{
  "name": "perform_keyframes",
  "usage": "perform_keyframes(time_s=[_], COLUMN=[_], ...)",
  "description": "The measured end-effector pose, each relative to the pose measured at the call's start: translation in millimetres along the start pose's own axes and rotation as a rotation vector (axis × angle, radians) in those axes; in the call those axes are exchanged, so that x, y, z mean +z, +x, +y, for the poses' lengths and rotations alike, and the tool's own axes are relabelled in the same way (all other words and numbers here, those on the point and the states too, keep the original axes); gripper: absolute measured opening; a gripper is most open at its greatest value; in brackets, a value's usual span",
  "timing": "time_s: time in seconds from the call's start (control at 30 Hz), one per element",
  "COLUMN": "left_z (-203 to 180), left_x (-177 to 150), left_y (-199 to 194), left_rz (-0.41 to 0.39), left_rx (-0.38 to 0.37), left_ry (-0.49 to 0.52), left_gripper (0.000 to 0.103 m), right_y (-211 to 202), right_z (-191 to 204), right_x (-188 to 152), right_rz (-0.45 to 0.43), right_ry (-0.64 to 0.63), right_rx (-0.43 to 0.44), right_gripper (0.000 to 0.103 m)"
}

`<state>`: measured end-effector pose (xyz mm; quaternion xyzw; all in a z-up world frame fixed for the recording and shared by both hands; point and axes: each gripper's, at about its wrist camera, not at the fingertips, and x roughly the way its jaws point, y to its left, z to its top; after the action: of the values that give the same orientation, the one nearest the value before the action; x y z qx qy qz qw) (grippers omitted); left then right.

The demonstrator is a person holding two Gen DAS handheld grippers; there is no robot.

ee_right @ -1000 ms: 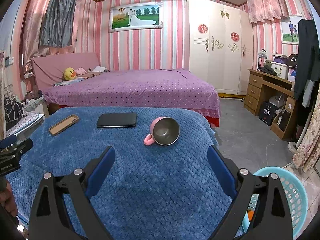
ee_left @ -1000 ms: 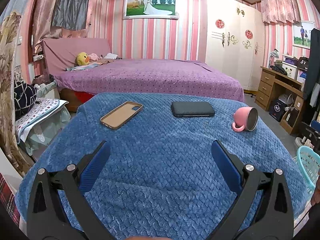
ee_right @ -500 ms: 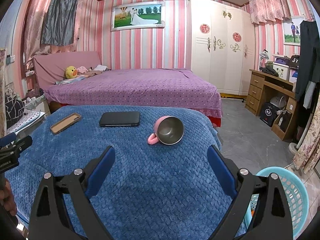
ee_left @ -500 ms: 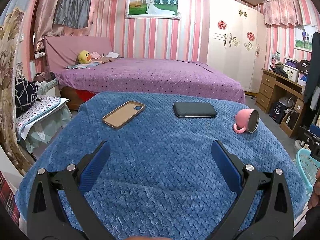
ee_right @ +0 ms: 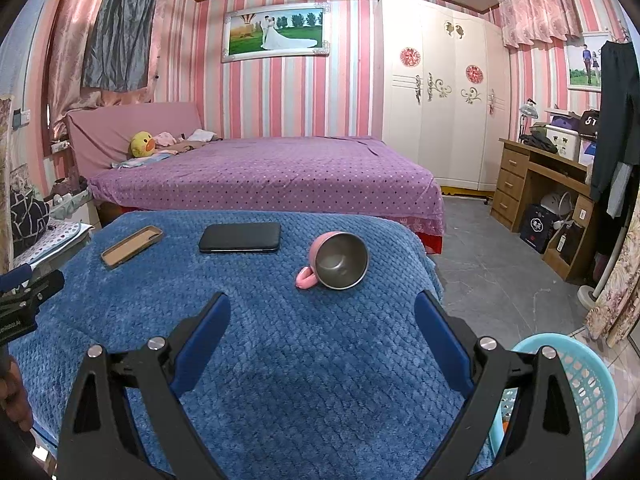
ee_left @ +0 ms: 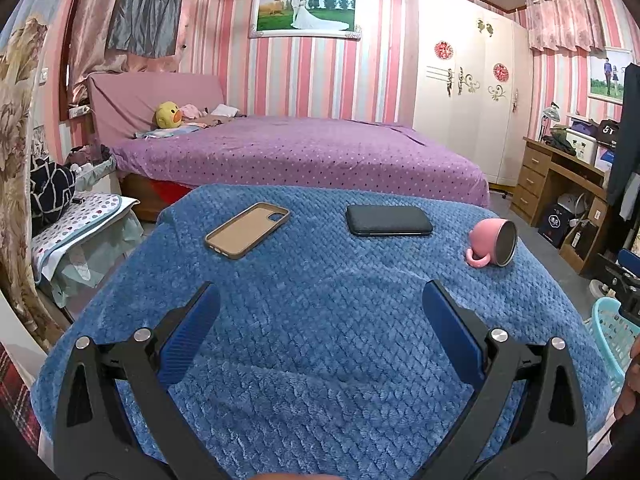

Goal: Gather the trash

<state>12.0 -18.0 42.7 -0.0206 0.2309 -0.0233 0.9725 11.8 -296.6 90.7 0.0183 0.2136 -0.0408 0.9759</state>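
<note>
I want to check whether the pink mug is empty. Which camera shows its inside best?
The right wrist view: the pink mug lies on its side, mouth facing the camera. The left wrist view shows it side-on, its inside barely visible.

You are seeing very little that reads clearly. A dark bag on the wooden desk is showing white marks that look like "5T". The edge of the left gripper's black body is carrying small white lettering, too cut off to make out.
</note>
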Motion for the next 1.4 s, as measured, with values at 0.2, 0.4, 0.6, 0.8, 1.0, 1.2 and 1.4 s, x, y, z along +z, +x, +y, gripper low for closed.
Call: perform_keyframes(time_s=[0.2,0.4,0.6,0.8,1.0,1.2,1.4], left_z=[-1.8,-2.1,-2.1,-2.0,-1.8,-1.8,-1.8], left_x=[0.0,0.1,0.3,0.4,0.2,0.0,-0.1], left_y=[-1.9,-2.7,-3.2,-3.0,-2.8,-2.9,-2.6], left_rz=[-0.005,-0.010,-0.008,-0.008,-0.006,-0.006,-0.005], left_rx=[-0.006,-0.006,-0.005,-0.006,-0.003,-0.004,-0.002], left_ry=[-0.001,-0.001,-0.001,-0.003,-0.002,-0.003,-0.002], left_gripper=[0.098,0.098,0.098,0.098,0.098,0.098,0.098], right_y=[0.4,0.5,1.1,1.3,1.1,1.6,2.2], right_z=[-0.9,-0.2,0.2,0.4,0.6,1.0,0.2], right_x=[-0.3,-0.3,0.1,-0.1,0.0,-0.6,-0.9], right_rz=[0.001,0.000,0.001,0.001,0.000,0.001,-0.002], right_ry=[0.001,0.000,-0.003,-0.002,-0.003,-0.003,-0.003], right_rx=[0.002,0.002,0.003,0.003,0.004,0.003,0.003], right_gripper=[0.091,0.091,0.091,0.091,0.091,0.091,0.091])
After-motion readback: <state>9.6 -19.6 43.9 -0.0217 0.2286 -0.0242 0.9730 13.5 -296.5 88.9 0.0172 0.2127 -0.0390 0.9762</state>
